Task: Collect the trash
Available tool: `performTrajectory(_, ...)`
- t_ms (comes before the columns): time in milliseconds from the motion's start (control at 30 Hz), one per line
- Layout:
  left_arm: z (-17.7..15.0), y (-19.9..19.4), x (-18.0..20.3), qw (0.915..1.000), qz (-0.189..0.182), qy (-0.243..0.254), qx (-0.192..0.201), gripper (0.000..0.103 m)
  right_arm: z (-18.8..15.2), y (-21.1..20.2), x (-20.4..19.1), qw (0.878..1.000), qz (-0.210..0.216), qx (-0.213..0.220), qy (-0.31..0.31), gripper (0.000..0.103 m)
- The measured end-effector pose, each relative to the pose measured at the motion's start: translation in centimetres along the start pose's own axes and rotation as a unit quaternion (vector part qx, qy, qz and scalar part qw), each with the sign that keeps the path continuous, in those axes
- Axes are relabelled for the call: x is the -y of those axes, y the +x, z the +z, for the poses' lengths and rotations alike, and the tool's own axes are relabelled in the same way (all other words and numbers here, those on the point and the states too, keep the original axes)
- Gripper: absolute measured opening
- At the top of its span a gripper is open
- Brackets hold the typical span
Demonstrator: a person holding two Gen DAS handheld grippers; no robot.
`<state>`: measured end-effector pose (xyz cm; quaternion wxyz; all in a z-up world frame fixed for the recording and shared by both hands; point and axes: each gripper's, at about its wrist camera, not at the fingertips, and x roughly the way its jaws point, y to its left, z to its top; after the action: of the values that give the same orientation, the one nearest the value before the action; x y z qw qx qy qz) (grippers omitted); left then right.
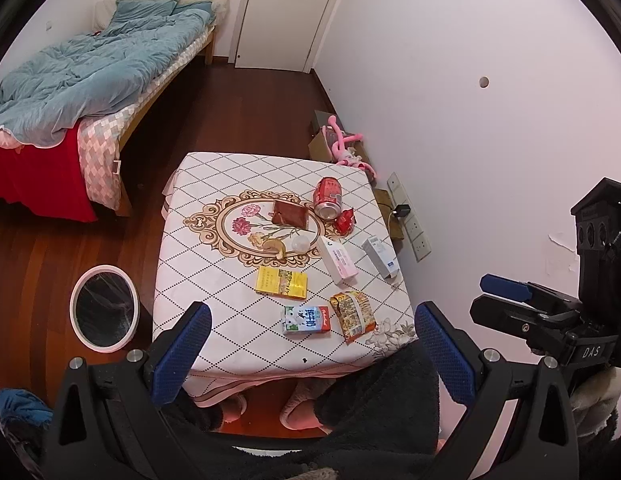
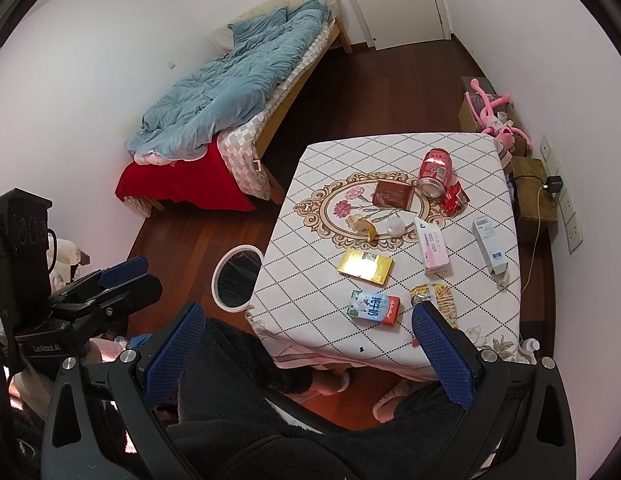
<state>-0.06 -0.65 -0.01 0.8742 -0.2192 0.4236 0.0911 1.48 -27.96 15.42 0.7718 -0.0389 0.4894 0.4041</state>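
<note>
Since nothing's been picked up yet, both grippers are just hanging above the near edge of the table [image 1: 214,208] with their jaws spread wide and nothing between them: left gripper [image 1: 312,350], right gripper [image 2: 308,354]. All the trash sits on the tablecloth, center to right of the left wrist frame: milk carton [image 1: 306,319] and snack wrapper [image 1: 352,316] nearest, yellow box [image 1: 281,282] behind them, then two white boxes, a banana peel [image 1: 273,247], a tipped red can [image 1: 328,197] and a brown packet [image 1: 290,213] toward the far side. The trash bin [image 1: 103,313] stands on the floor at lower left, just beside the table's left edge, lined and open on top.

My take: start with the milk carton, since it's closest and stands clear of its neighbours. Come down with the pads across its narrow sides, because flat stuff like the wrapper will probably be fiddlier to pinch off cloth.

Room-wise, the left side toward the bin is open floor, so that's the easy lane. The right side is tight against the wall, and the right-hand white box [image 1: 380,257] sits near the table's edge, so it could get nudged off.
</note>
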Motion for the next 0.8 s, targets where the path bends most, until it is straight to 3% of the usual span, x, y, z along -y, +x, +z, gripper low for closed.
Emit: performTrajectory(800, -0.1, -0.3, -0.07, 1.0, 0.005, -0.001, 0.004, 0.103, 0.5, -0.36, -0.25, 1.0, 0.007, -0.002, -0.008, 0.103)
